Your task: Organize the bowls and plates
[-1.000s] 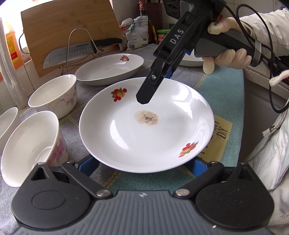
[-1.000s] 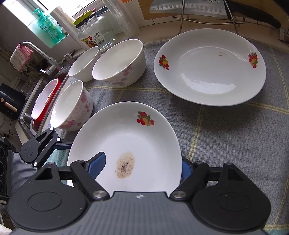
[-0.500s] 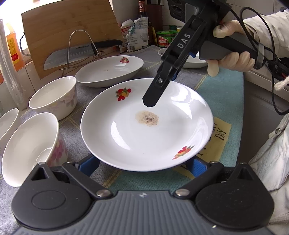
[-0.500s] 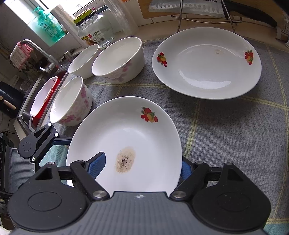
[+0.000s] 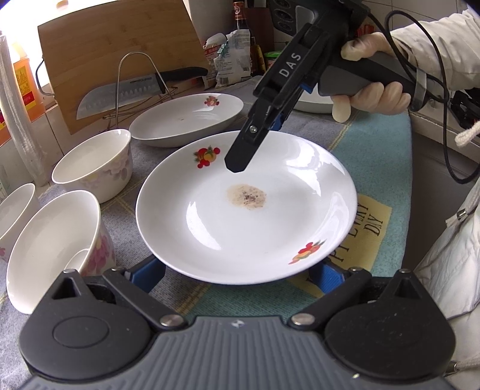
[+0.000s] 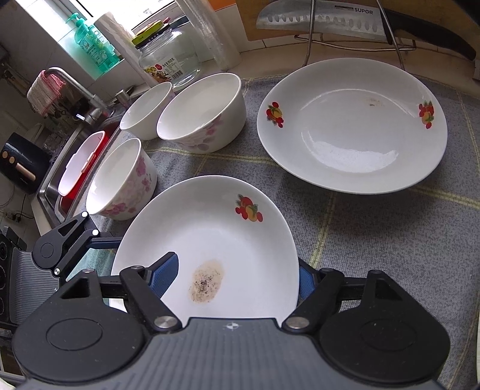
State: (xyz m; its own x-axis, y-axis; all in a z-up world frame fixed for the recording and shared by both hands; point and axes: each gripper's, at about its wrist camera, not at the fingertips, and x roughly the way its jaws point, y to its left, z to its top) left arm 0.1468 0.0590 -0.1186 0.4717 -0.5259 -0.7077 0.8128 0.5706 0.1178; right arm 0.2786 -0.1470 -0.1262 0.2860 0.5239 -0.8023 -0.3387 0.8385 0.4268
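The right gripper (image 6: 237,279), jaws closing astride the stained plate's (image 6: 210,240) rim, holds it nearest, with the clean plate (image 6: 354,126) at one o'clock.

You worked at a kitchen counter under a grey checked cloth (image 6: 375,228); daylight came through the window (image 6: 54,27) above the steel sink (image 6: 51,180), and a bamboo board (image 5: 120,54) leaned against the wall.

We see a round white fruit-printed plate (image 5: 246,207) with a brown stain, tilted. A matching plate (image 6: 351,126) lies beyond. Three white floral bowls (image 6: 201,114) stand beside them.
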